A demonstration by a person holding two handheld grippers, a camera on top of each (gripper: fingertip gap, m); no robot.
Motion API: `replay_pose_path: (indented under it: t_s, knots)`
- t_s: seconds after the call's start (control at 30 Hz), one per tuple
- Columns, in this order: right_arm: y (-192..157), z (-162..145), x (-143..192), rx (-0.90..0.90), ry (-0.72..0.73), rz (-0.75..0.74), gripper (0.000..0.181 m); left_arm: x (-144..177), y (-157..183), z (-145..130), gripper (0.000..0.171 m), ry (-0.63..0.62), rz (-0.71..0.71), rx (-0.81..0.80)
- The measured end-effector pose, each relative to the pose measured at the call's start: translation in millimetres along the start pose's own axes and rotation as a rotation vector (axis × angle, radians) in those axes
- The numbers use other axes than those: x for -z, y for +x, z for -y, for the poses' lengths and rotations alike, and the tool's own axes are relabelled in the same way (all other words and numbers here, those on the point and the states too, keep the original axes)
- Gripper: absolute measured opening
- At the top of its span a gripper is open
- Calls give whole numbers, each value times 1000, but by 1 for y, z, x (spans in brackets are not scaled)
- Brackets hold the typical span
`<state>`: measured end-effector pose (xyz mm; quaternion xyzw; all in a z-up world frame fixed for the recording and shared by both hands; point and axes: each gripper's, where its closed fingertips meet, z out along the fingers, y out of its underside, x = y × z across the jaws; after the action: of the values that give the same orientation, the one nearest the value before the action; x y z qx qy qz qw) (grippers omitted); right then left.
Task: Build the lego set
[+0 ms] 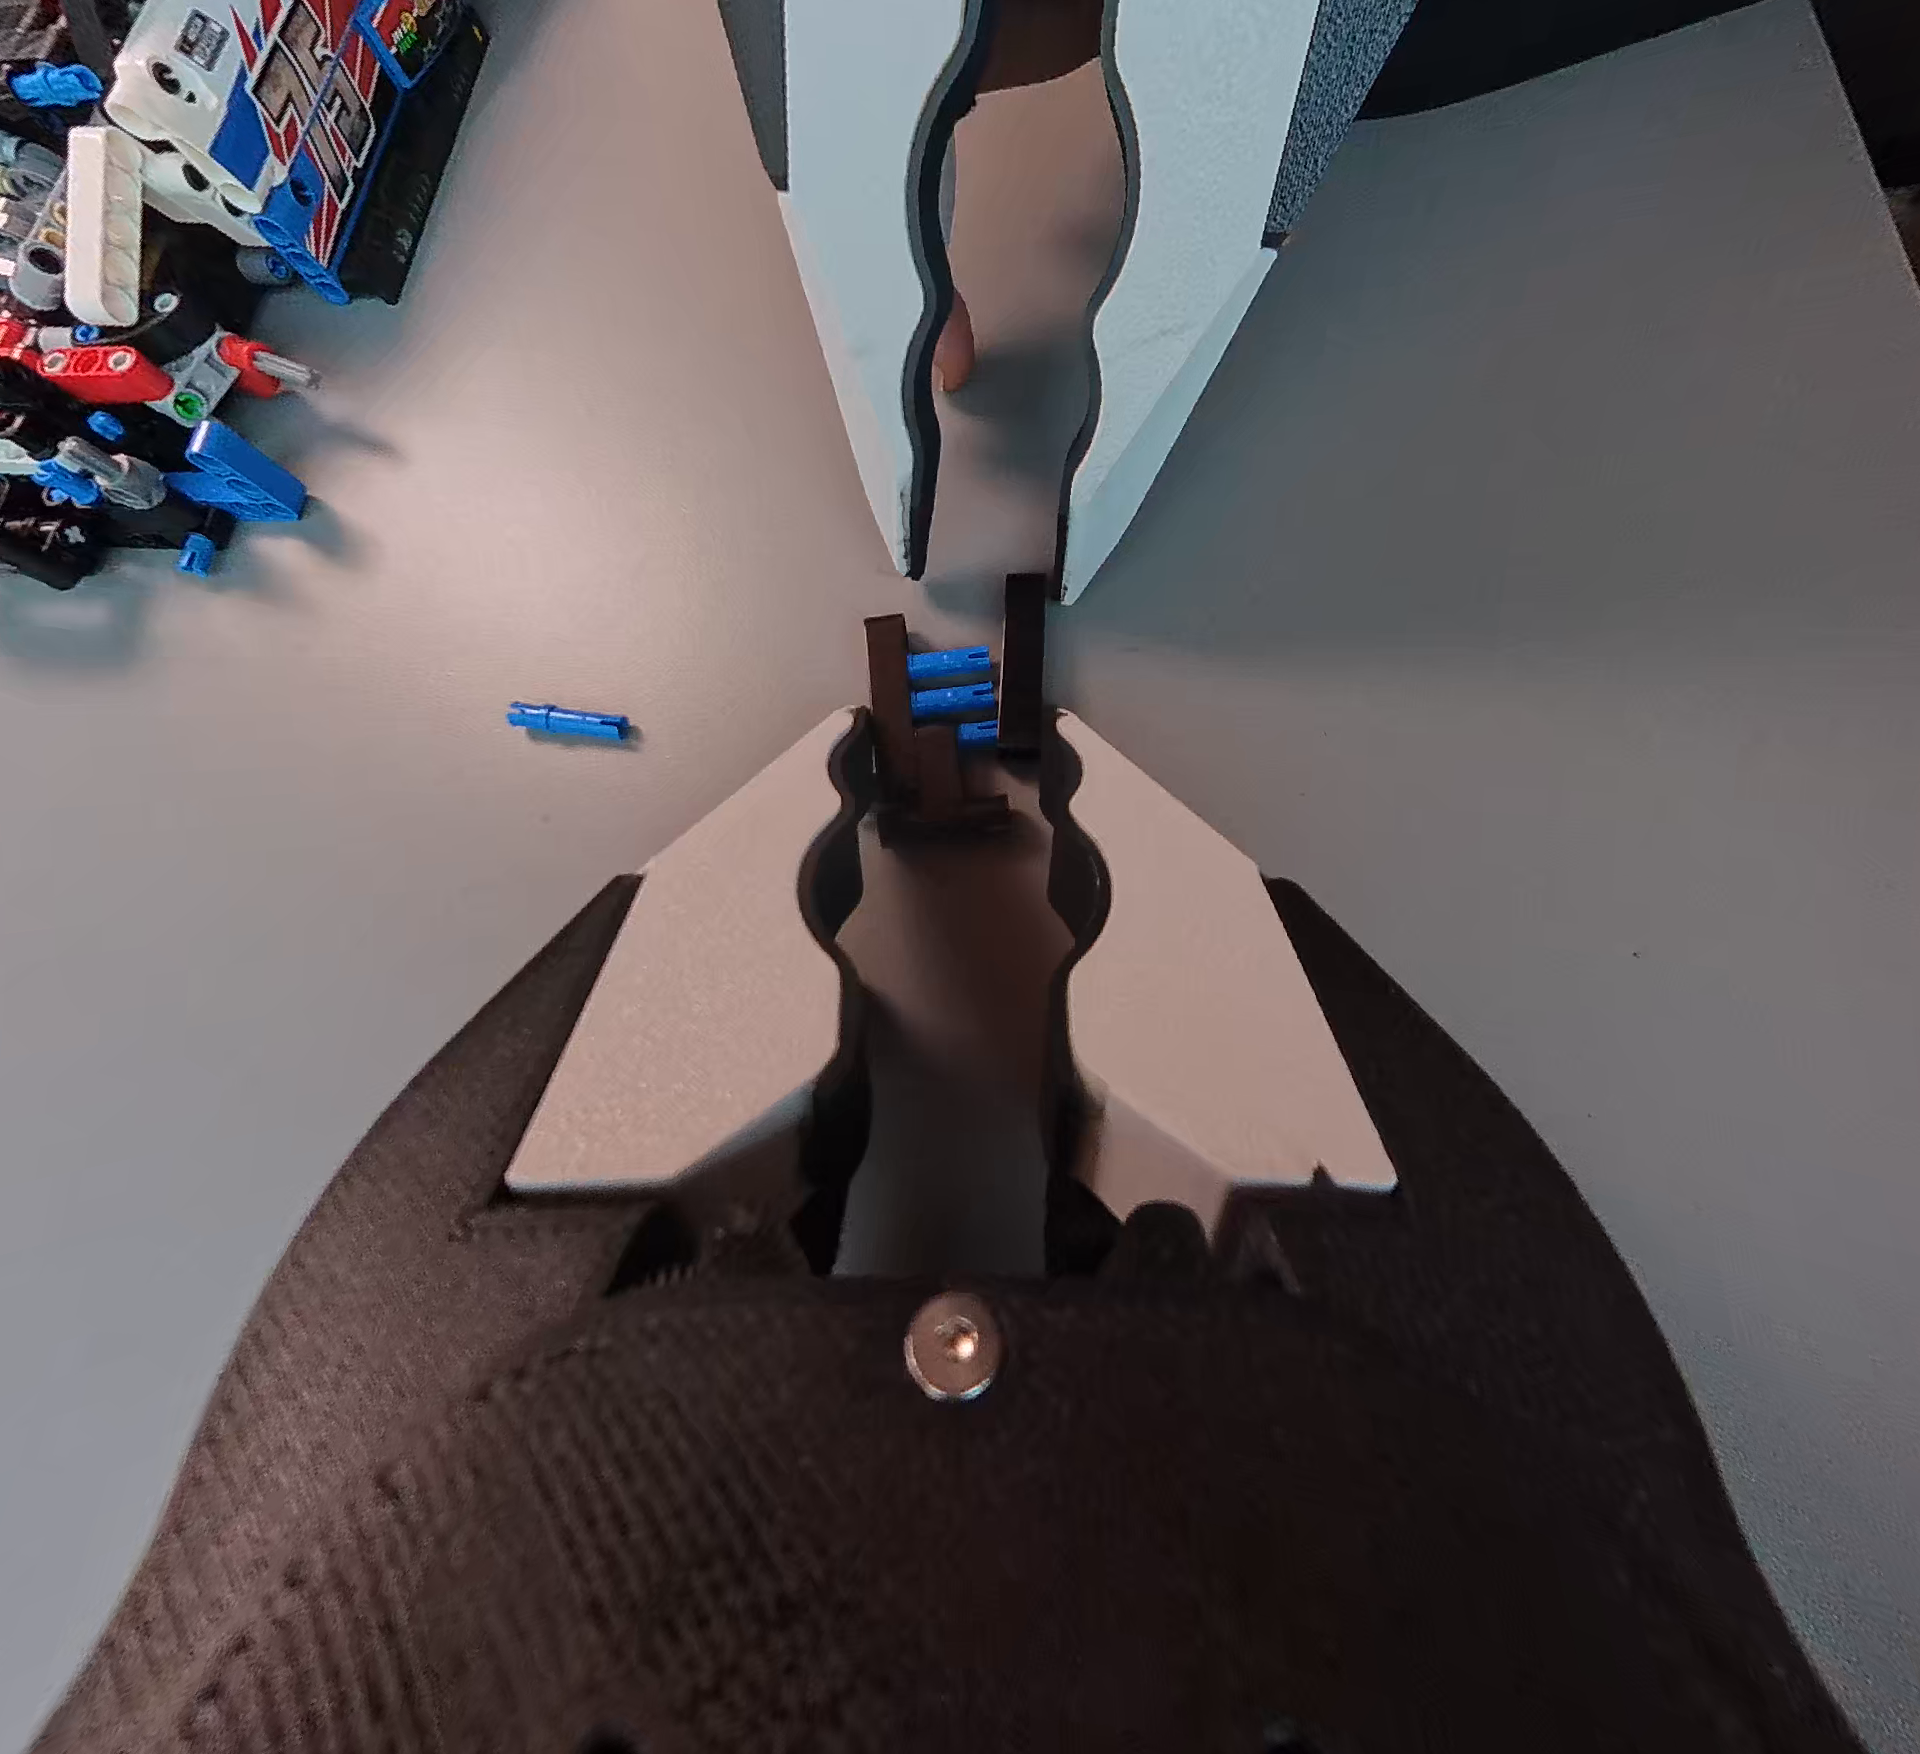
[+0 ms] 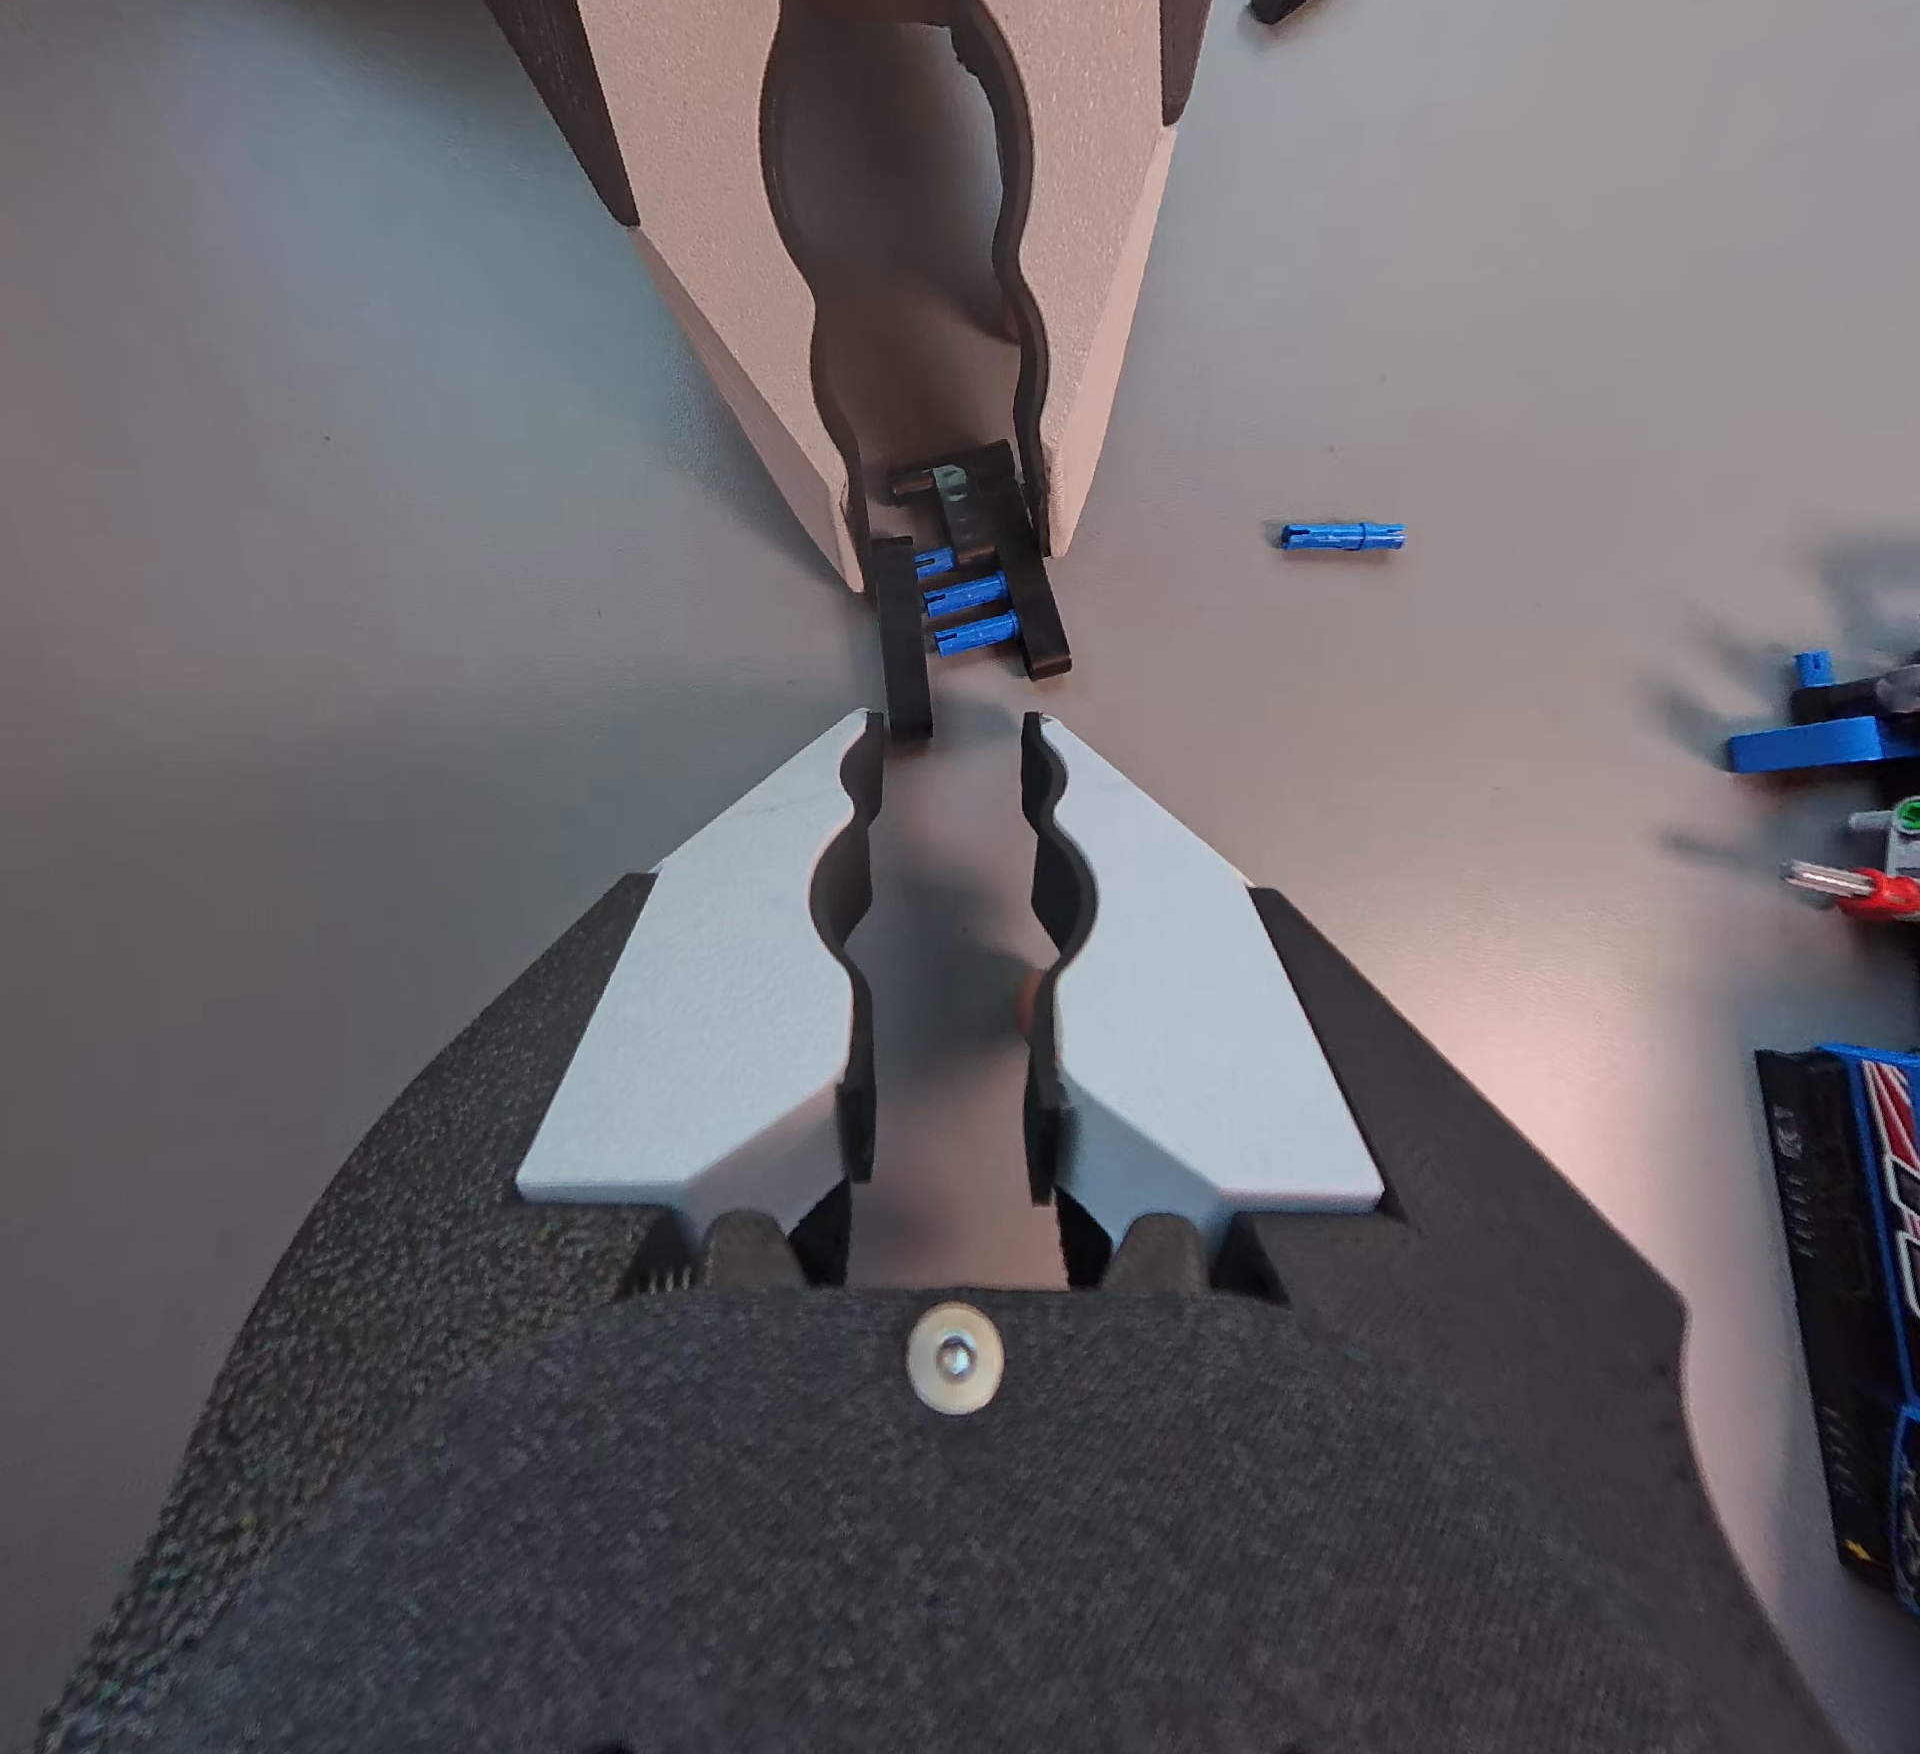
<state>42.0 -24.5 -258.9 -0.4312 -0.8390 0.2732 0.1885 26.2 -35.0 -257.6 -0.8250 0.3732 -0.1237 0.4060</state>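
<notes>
While the left gripper (image 1: pixel 956 738) lies low over the grey table (image 1: pixel 1455 769), clamping the black frame (image 2: pixel 971 582) with 3 blue pins (image 2: pixel 966 598), the right gripper (image 2: pixel 951 717) faces it tip-to-tip, jaws parted and empty; 1 loose pin (image 1: pixel 569 722) lies nearby.

My left gripper (image 1: pixel 956 748) closes around the near end of the beam assembly (image 1: pixel 951 707), which rests on the table (image 1: pixel 1455 665). My right gripper (image 2: pixel 951 728) faces it, tips parted just short of the assembly's far end. A loose pin (image 1: pixel 569 723) lies left of my left jaws; the model (image 1: pixel 208 146) sits farther left.
</notes>
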Motion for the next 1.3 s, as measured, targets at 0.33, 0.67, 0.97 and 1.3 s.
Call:
replay_pose_path:
  t_s: [0.33, 0.67, 0.97, 1.3]
  knots:
    - [-3, 1, -1, 18, -2, 3, 21, 4, -3, -3, 34, -6, 8, 19]
    - [-16, 7, -5, 90, -16, 55, 5, 14, -5, -13, 33, -31, 13, 31]
    - [-7, -22, 18, 63, -89, 76, 5, 18, -12, -17, 25, -53, 65, 29]
    - [47, -62, 42, -83, -147, -104, 5, 74, -57, -9, 31, 50, 247, 114]
